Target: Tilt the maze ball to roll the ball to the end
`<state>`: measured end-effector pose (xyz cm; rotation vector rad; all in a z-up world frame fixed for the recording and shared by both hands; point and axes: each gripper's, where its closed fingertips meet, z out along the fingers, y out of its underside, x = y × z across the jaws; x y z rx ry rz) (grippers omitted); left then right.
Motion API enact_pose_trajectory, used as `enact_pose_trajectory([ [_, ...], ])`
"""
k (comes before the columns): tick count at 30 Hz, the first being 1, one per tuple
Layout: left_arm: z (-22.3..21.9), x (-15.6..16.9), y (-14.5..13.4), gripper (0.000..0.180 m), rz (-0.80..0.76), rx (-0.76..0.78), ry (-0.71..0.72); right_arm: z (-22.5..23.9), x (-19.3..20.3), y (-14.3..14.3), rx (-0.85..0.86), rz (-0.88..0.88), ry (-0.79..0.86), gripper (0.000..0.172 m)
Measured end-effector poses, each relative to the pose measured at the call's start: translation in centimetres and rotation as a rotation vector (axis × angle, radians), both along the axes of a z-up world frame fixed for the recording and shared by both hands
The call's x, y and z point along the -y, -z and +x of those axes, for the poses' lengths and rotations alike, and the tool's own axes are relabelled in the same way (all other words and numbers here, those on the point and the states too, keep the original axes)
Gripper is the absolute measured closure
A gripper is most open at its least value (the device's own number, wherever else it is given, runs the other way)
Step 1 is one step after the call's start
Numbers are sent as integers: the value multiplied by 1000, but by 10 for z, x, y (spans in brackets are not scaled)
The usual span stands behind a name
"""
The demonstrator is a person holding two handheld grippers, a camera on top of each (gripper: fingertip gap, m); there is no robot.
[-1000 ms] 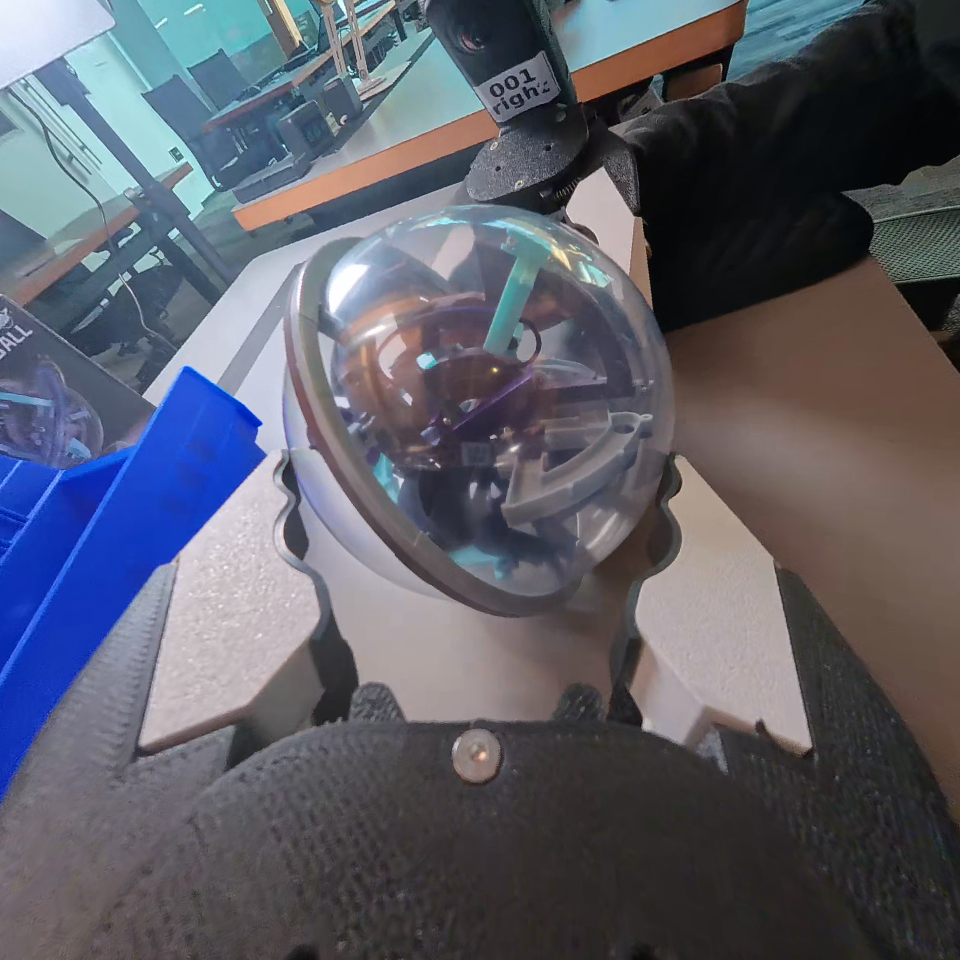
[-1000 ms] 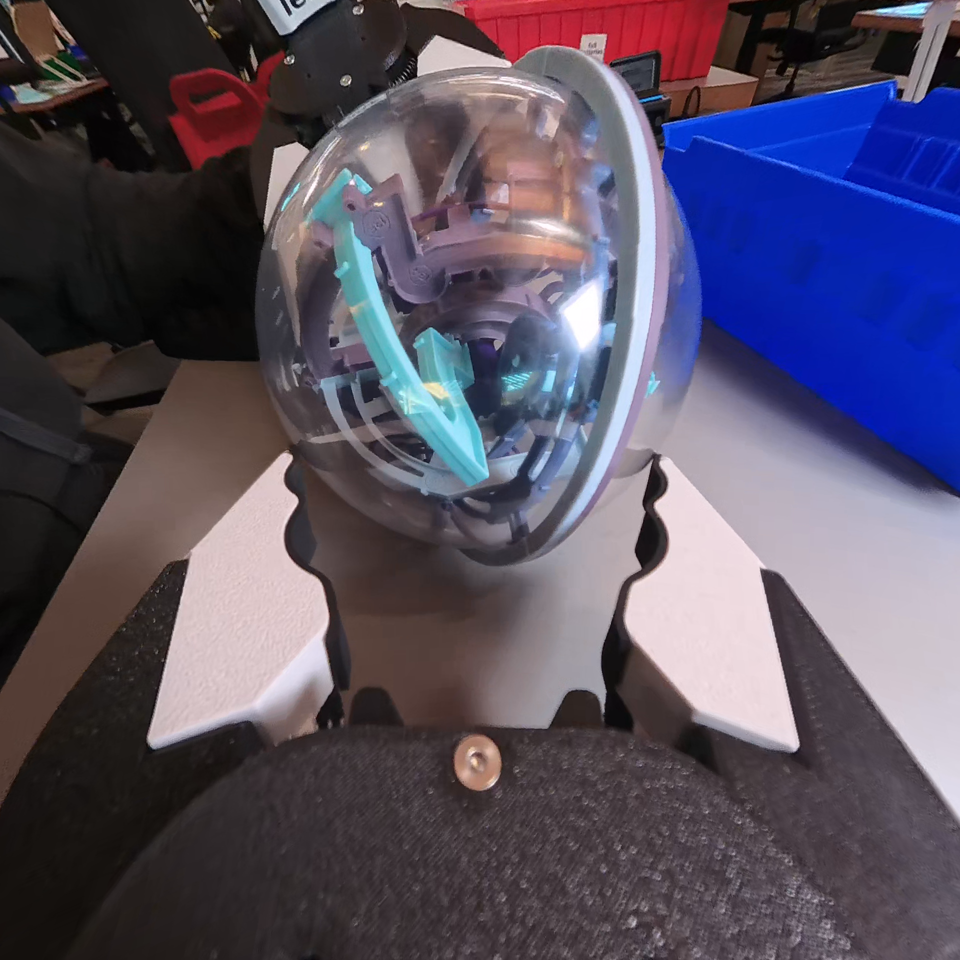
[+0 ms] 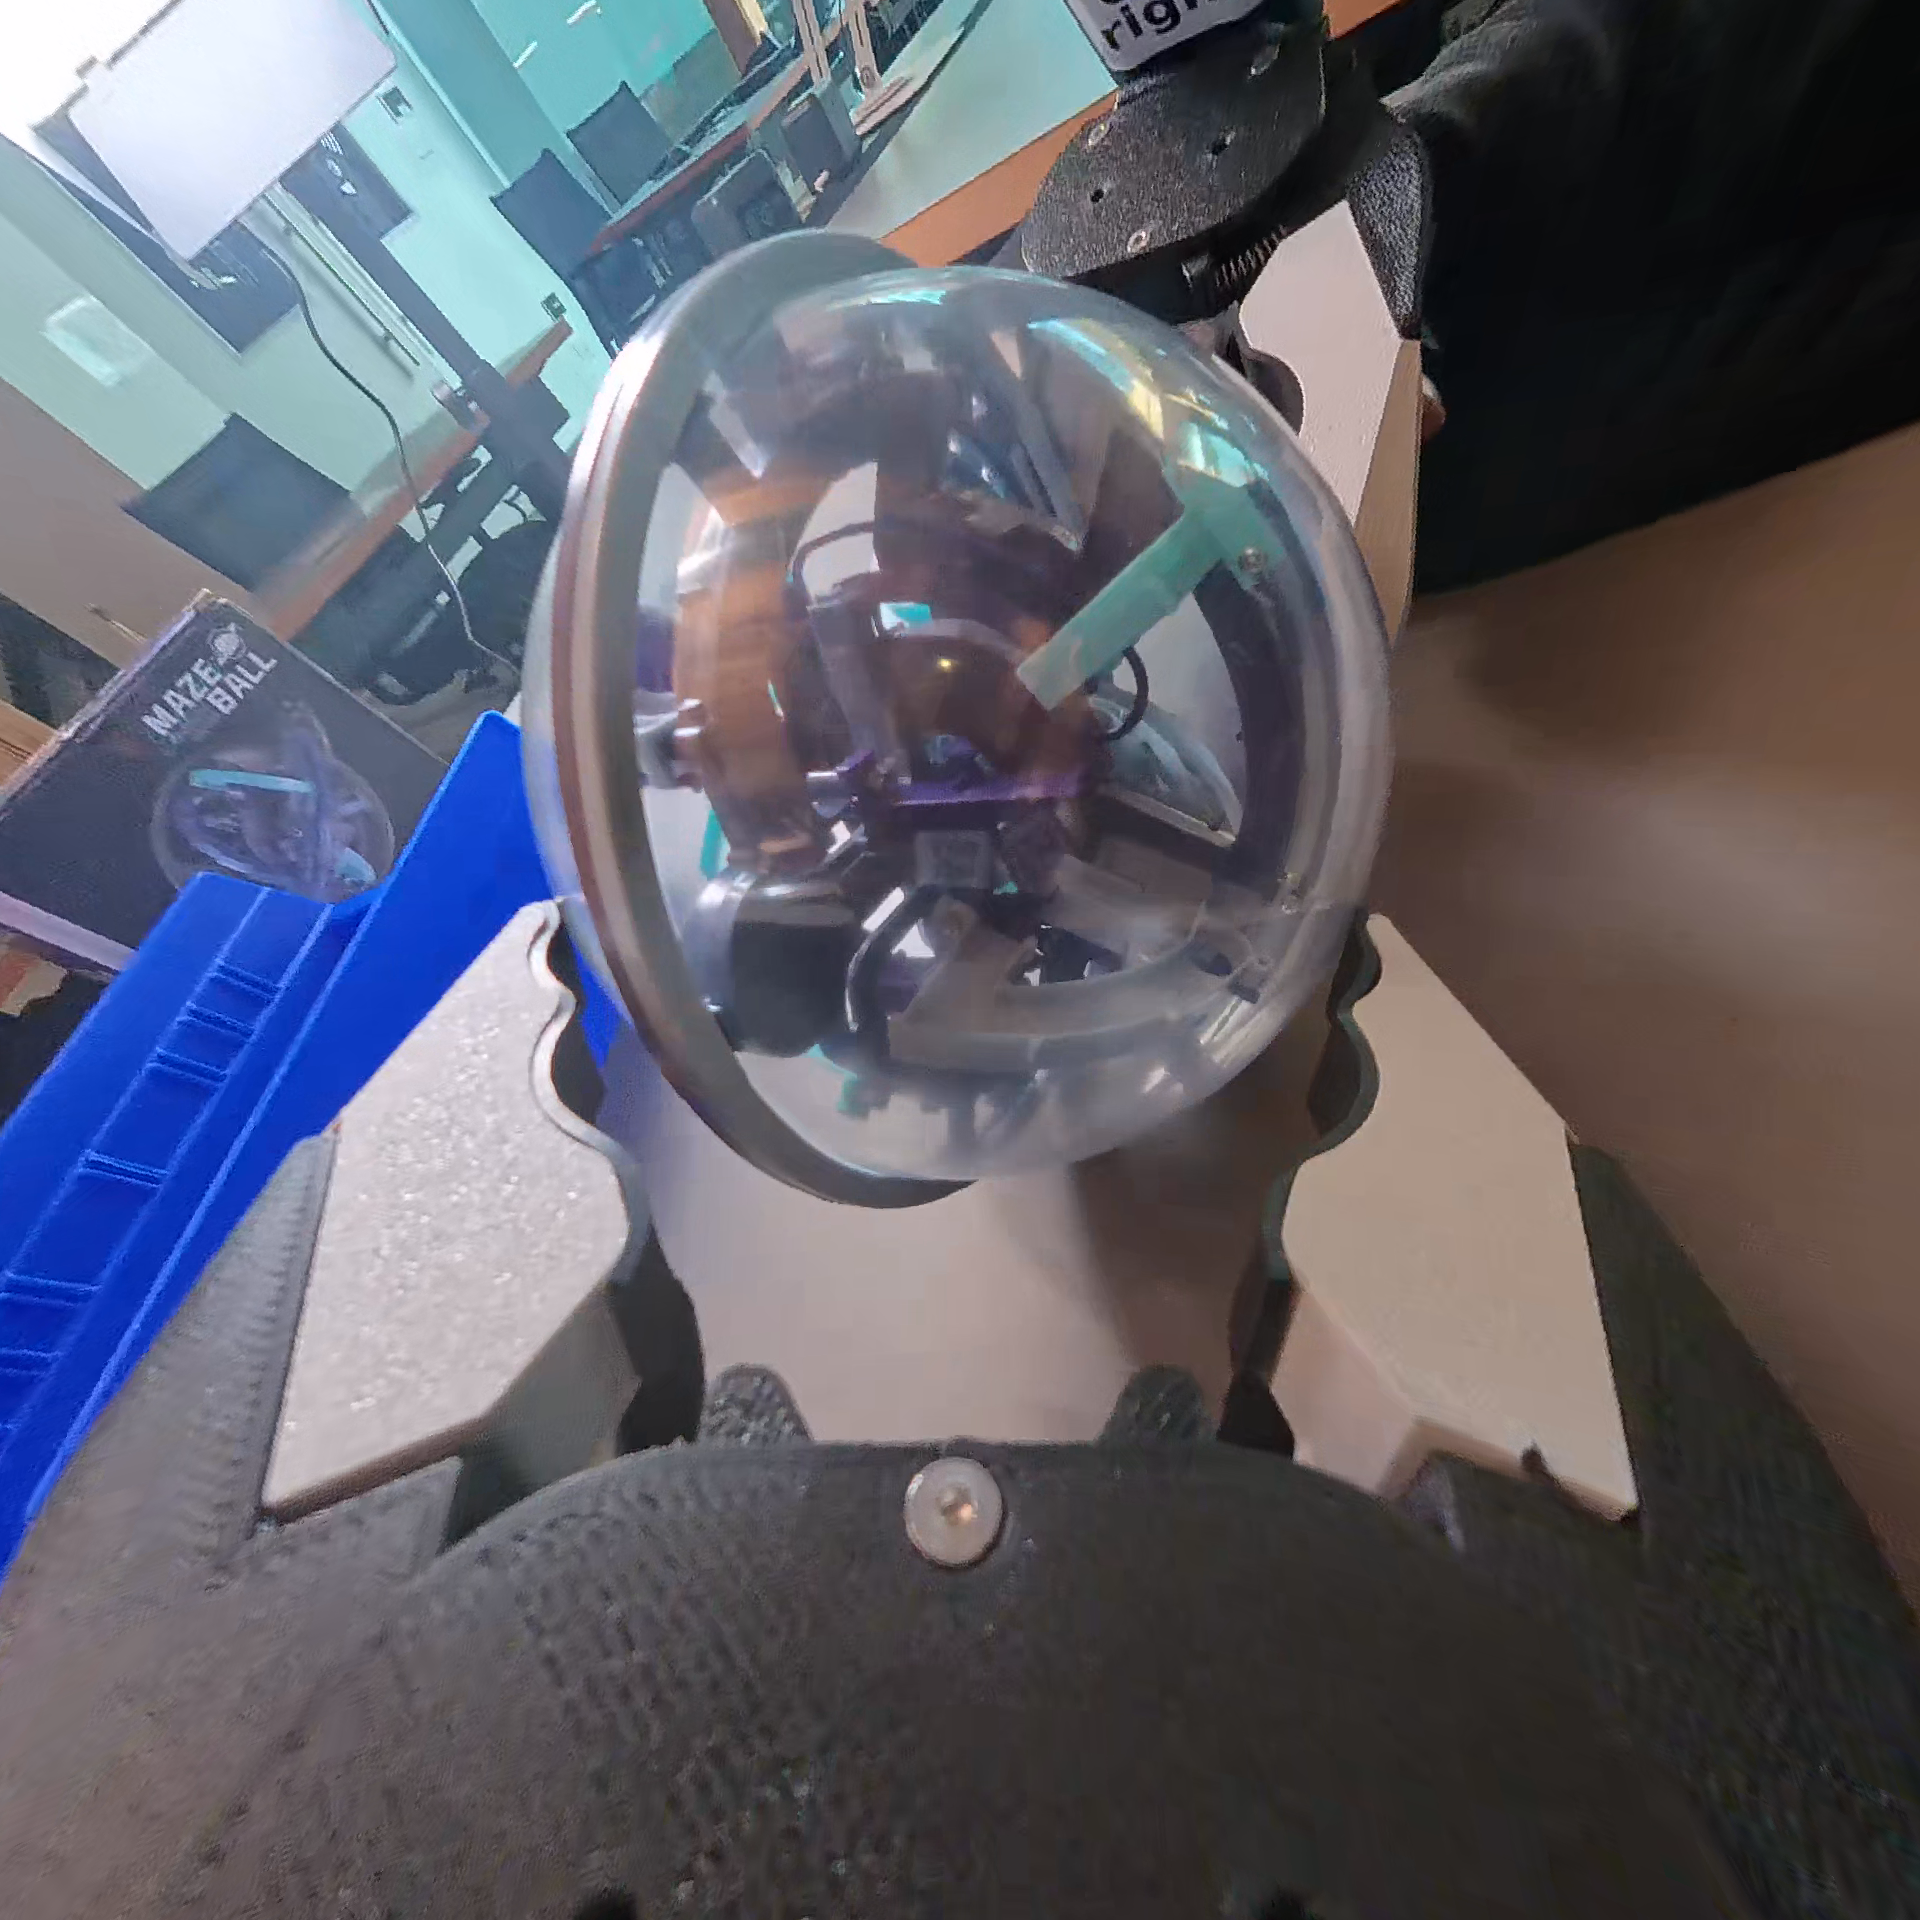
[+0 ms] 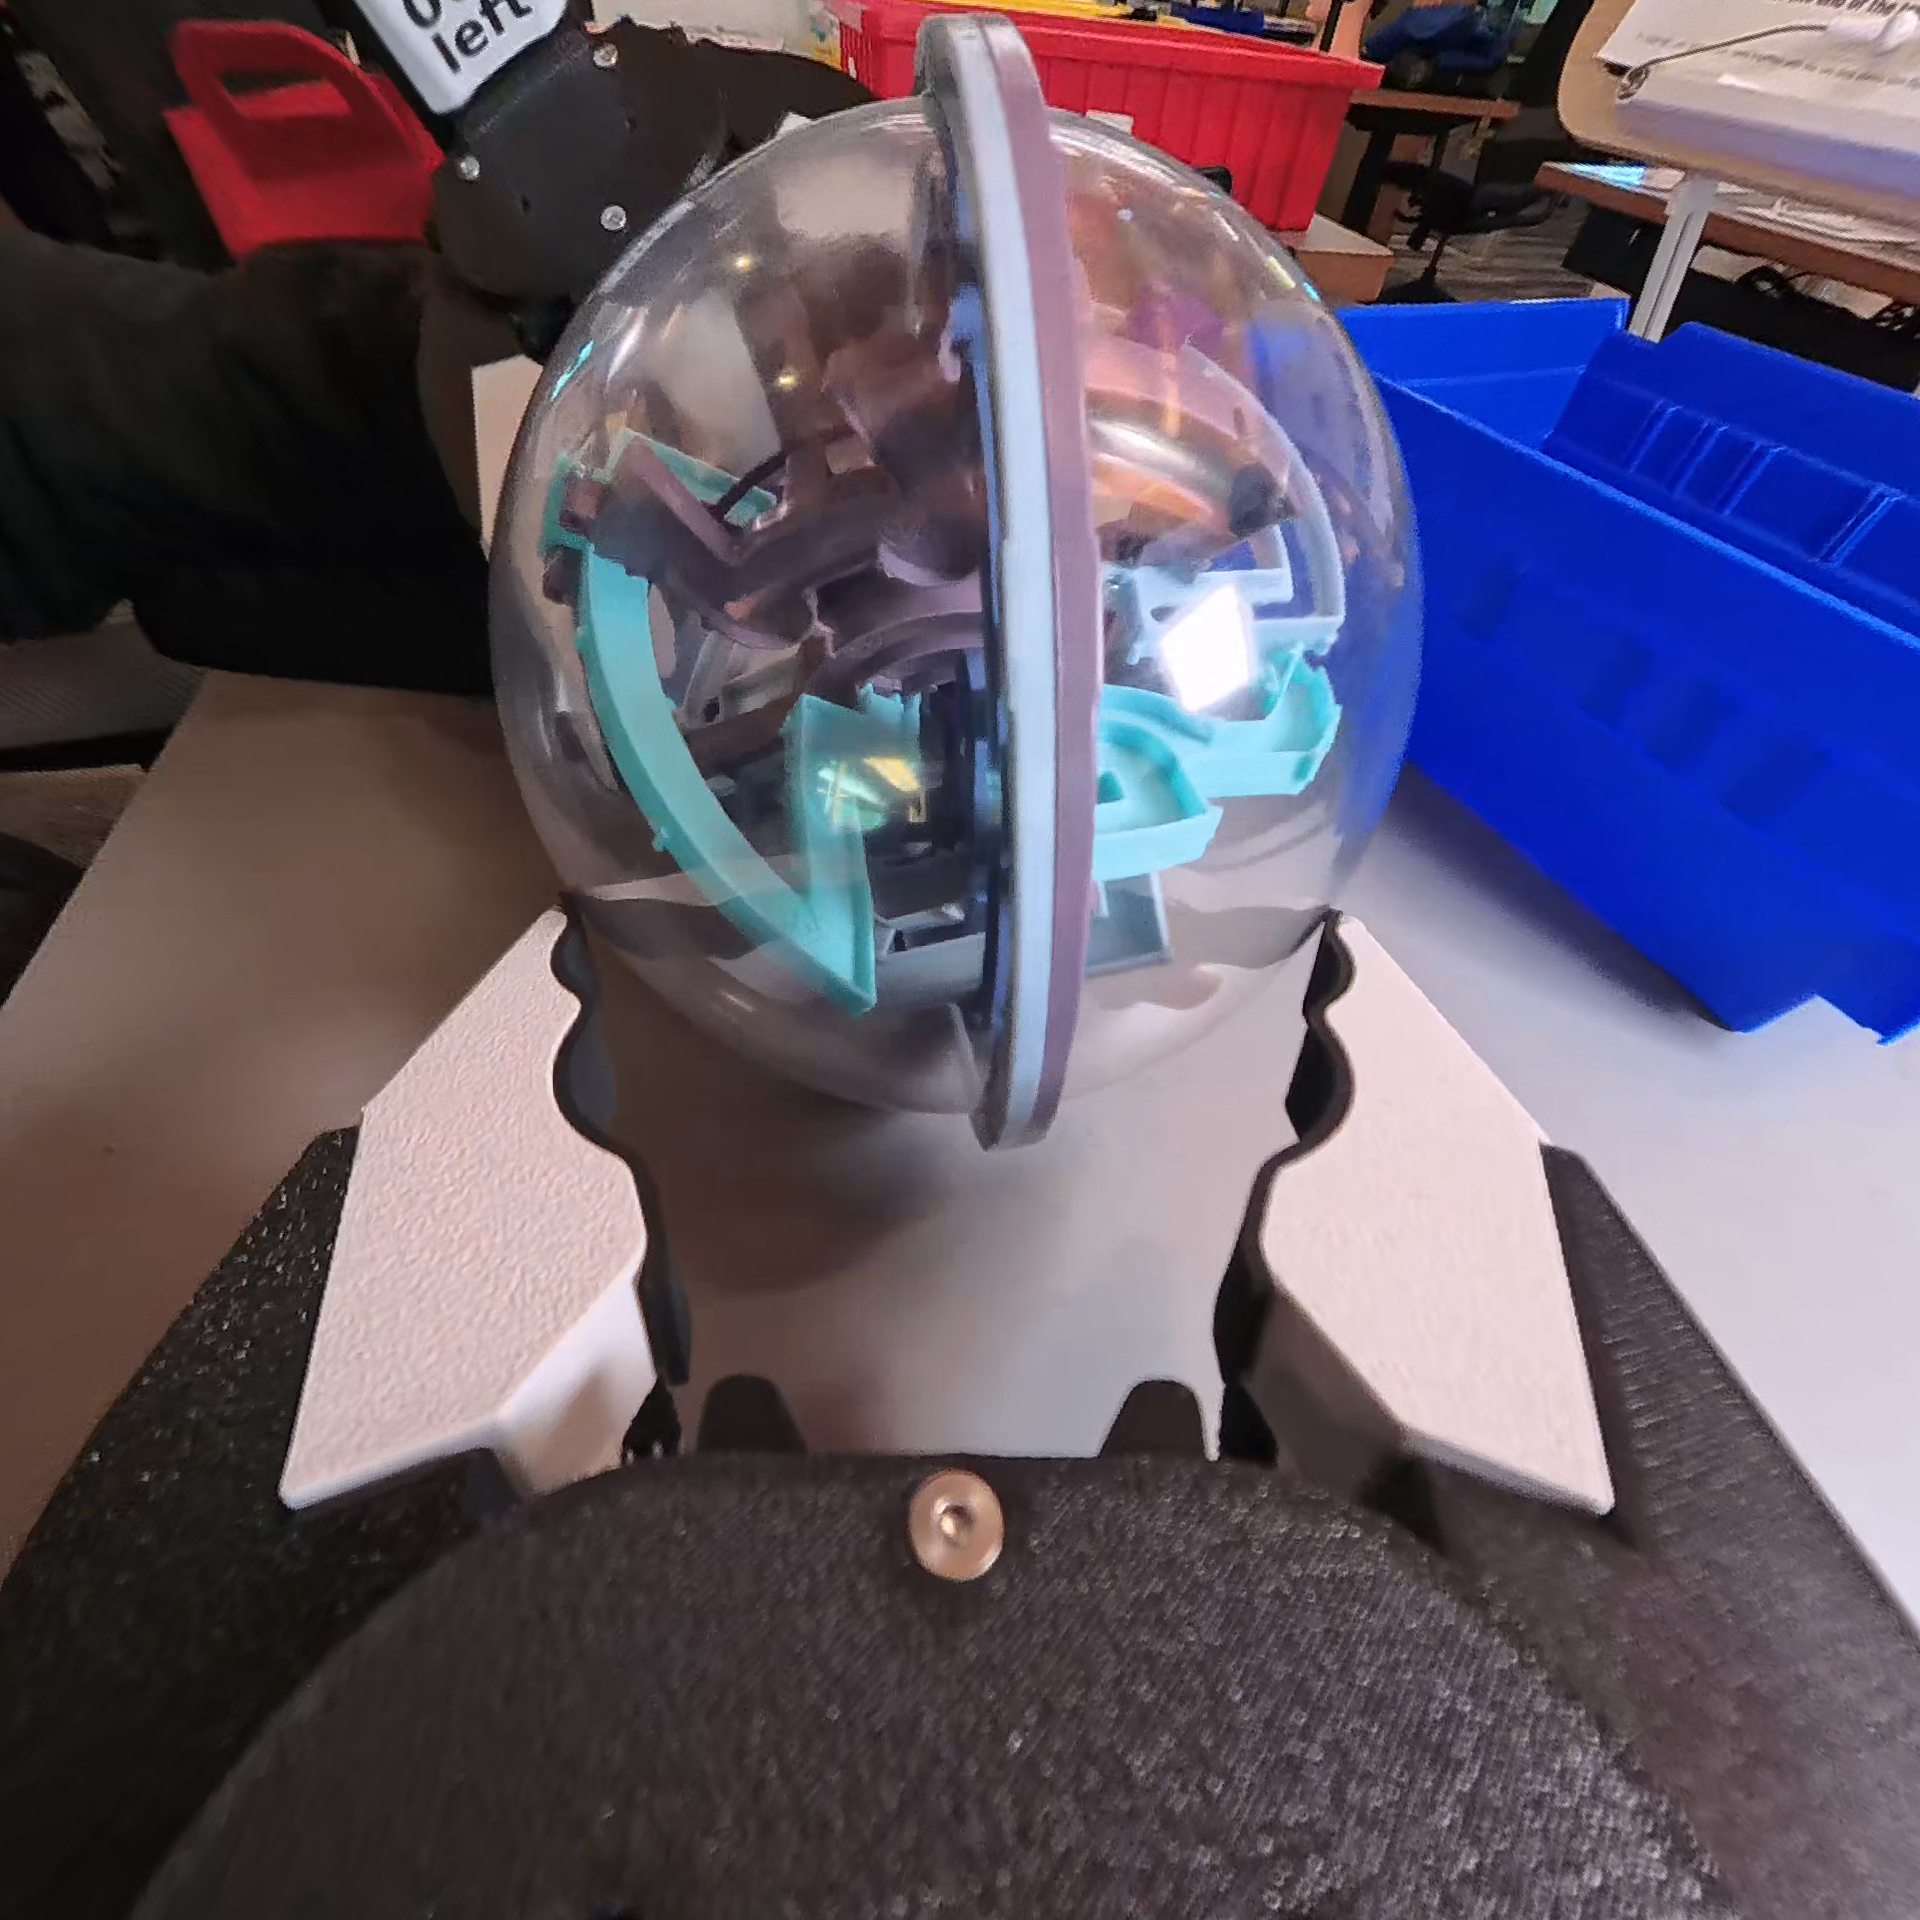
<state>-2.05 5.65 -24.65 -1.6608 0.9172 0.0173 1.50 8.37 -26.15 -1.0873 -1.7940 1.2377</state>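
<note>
1. Maze ball (image 4: 951, 623) is lifted above the table (image 4: 260, 831), its seam ring near upright.
2. Left gripper (image 3: 956, 935) clamps it.
3. Right gripper (image 4: 951, 935) clamps the opposite side.

Opposed close wrist views, shared maze ball (image 3: 956, 717)

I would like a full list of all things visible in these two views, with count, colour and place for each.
maze ball: one, clear with teal, purple and brown tracks, held between both grippers
bin: one, blue, beside the ball
box: one, dark, behind the bin
crate: one, red, far behind
table: one, pale, below
left gripper: white fingers against the ball
right gripper: white fingers against the ball
sleeve: one, black
</note>
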Motion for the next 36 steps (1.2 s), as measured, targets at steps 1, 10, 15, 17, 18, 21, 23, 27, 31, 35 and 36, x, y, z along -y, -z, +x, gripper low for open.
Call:
enact_pose_trajectory([
  [1,0,0,0,42,6,-7,0,0,0,0,-3,3,0,40],
  [10,1,-2,0,42,77,-121,-13,0,-3,5,-8,70,8,40],
  [15,-3,-4,2,42,53,-78,-23,0,-4,0,-24,33,12,41],
  [17,-3,-4,2,42,50,-74,-22,0,-4,0,-21,26,12,42],
  [18,-3,-4,1,42,51,-72,-20,0,-4,0,-17,21,10,42],
  [21,-2,-3,-1,42,49,-62,-12,0,-3,1,-5,0,3,42],
  [23,-2,-2,-2,43,43,-47,-10,0,-3,2,4,-21,1,43],
  [27,-2,-2,-6,43,-26,66,-8,1,-2,2,56,-143,-13,46],
  [31,-4,-3,-7,43,-80,155,-11,0,-2,1,94,-219,-10,47],
  [35,-6,-5,-10,44,-109,224,-12,-1,-4,2,101,-221,5,49],
  [36,-6,-5,-13,44,-107,243,-11,-1,-5,2,100,-214,10,50],
])
